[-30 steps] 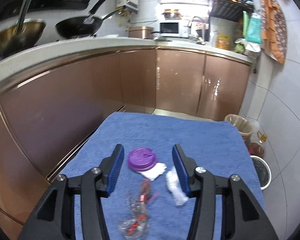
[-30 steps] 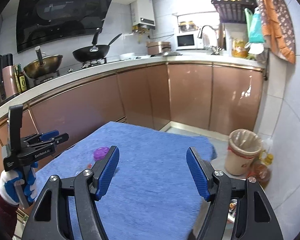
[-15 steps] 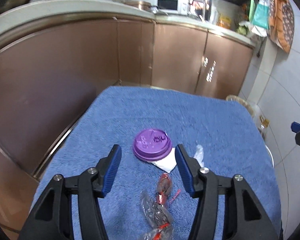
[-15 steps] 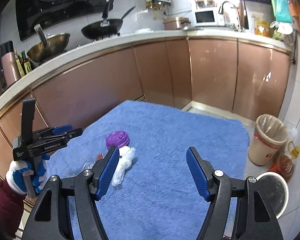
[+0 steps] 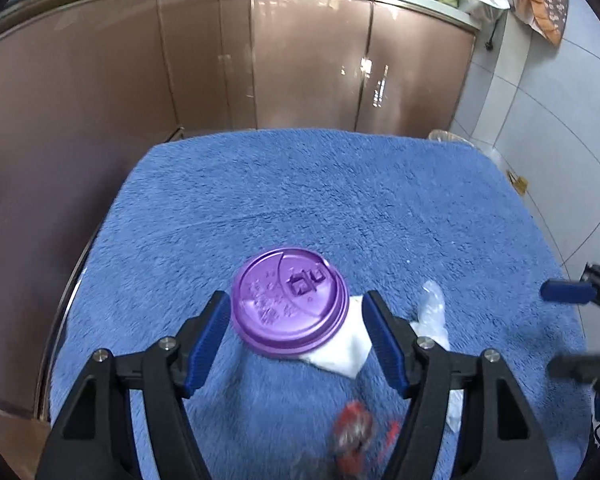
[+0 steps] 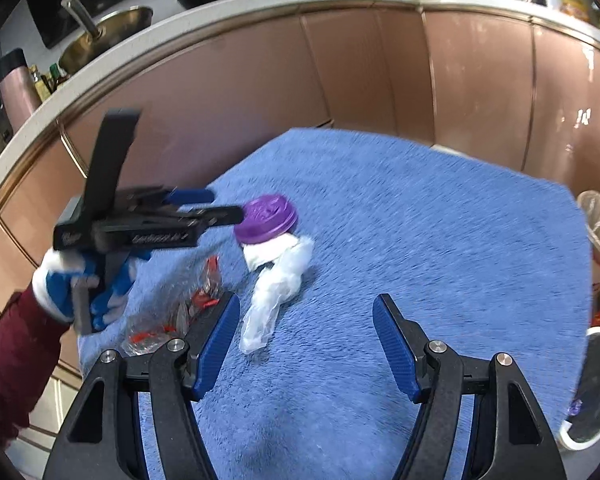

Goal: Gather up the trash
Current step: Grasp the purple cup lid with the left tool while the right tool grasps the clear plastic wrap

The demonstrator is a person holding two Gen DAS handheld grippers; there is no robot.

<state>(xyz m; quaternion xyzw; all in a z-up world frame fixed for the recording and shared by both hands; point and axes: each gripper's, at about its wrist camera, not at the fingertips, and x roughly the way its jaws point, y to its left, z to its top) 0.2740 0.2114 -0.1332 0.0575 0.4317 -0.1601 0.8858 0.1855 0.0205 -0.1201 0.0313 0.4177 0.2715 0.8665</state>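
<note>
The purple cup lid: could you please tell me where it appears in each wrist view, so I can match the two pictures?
Left wrist view: the purple cup lid sits low centre, between the open tongs of the left gripper.
Right wrist view: it lies left of centre, at the tip of the left gripper.
Shared landmark: the white tissue tucked under the lid, on the blue towel.

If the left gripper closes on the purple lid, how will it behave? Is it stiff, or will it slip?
The purple lid looks like thin moulded plastic, so it is probably light and may flex under the squeeze. Its rim is smooth and glossy, so it could slip from the pads of the open left gripper. It rests partly on the white tissue, which might shift as the lid lifts.
</note>
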